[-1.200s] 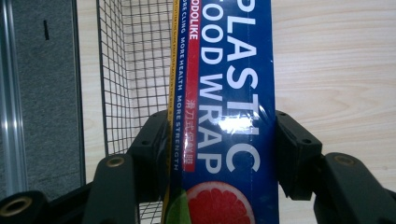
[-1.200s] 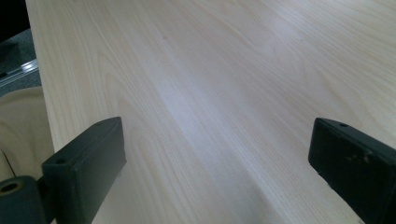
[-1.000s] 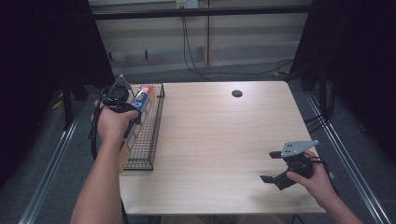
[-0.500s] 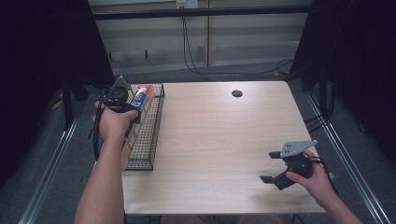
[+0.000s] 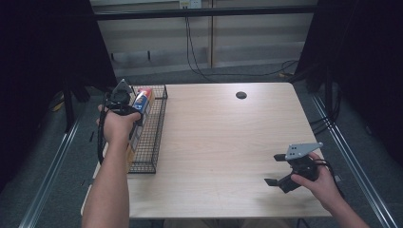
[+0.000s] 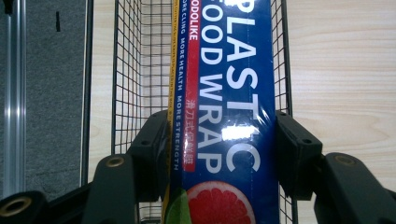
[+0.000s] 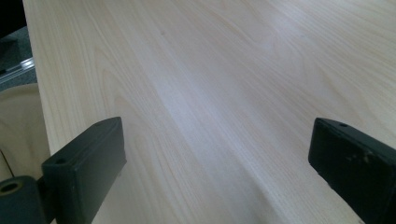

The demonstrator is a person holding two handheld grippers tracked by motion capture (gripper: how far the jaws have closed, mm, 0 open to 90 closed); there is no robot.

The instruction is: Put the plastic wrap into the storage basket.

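Left hand-held gripper [image 6: 219, 149] clamped on long blue plastic-wrap box [image 6: 229, 93], jaws pressing both sides, box held over black wire basket [image 5: 154, 133] at left edge of light wooden desk [image 5: 228, 137]. Right hand-held gripper [image 5: 280, 168] wide open, empty, low over desk near front right corner.

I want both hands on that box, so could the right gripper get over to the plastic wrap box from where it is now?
Probably yes. The right gripper is open and holds nothing, and the bare table lies between it and the plastic wrap box, though the left gripper and the basket wall crowd it.
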